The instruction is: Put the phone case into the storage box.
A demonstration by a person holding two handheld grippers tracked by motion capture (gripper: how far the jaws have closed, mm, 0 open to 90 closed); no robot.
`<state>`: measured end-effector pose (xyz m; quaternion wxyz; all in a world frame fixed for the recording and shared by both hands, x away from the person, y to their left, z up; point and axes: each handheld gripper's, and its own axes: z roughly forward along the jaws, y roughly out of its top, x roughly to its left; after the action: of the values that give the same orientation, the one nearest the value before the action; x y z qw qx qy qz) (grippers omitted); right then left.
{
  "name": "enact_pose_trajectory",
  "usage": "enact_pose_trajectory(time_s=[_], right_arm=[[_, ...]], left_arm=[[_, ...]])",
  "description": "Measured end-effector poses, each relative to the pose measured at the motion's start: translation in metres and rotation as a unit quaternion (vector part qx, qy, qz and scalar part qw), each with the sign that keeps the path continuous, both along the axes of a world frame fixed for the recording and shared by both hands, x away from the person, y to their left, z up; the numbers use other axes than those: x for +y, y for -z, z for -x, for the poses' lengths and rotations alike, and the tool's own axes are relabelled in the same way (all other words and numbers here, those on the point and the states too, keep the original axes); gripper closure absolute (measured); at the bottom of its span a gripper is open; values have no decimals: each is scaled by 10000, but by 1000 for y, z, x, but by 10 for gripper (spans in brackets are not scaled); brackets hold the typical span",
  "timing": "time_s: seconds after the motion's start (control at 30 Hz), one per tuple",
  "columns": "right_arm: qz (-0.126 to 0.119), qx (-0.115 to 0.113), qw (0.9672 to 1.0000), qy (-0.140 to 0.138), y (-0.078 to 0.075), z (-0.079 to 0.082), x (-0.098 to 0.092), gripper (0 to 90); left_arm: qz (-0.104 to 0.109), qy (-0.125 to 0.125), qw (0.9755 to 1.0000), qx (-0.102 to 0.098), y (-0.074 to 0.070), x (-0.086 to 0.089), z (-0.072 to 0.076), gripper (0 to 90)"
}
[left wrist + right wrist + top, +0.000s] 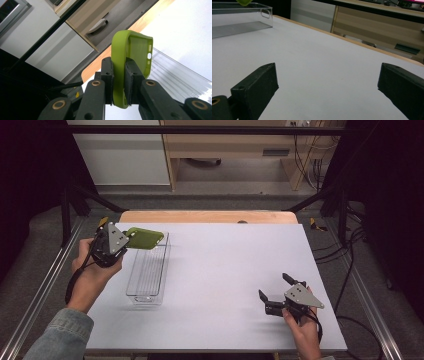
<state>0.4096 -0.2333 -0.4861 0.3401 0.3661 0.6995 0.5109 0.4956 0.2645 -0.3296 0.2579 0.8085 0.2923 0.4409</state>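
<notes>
A green phone case (145, 238) hangs above the far end of a clear plastic bin (148, 270) on the table's left side. My left gripper (126, 239) is shut on one edge of it. In the left gripper view both black pads pinch the rim of the phone case (130, 62), and the ribbed floor of the clear bin (172, 77) lies below and beyond. My right gripper (274, 288) rests low near the table's front right, open, its fingers (254, 90) wide apart with bare table between them.
The white table top (230, 270) has a wooden strip (210, 216) along its far edge. The clear bin (239, 17) lies at the upper left of the right gripper view. Black frame rails and cables run along both sides of the table.
</notes>
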Motion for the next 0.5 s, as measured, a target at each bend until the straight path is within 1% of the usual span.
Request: enact_pose_trajectory(time_s=[0.1, 0.2, 0.27, 0.33, 0.4, 0.47, 0.5], right_arm=[[-7, -15, 10000, -43, 0, 0, 1, 30], [-16, -6, 10000, -60, 0, 0, 2, 31], [-20, -10, 10000, -62, 0, 0, 2, 31], [-31, -10, 10000, -63, 0, 0, 2, 30], [-38, -18, 10000, -62, 0, 0, 1, 30], [-42, -17, 10000, -53, 0, 0, 1, 30], [-50, -16, 10000, -52, 0, 0, 1, 30]], left_arm=[[-72, -16, 10000, -16, 1, -2, -2, 792], [-45, -28, 10000, -22, 3, -4, -5, 792], [-71, -18, 10000, 4, 5, -6, -6, 792], [-141, -24, 9999, 52, 7, -6, -8, 792], [-160, -20, 9998, 79, 8, -8, -10, 792], [-133, -16, 9999, 68, 9, -9, -11, 792], [-158, -9, 9998, 75, 9, -9, -12, 792]])
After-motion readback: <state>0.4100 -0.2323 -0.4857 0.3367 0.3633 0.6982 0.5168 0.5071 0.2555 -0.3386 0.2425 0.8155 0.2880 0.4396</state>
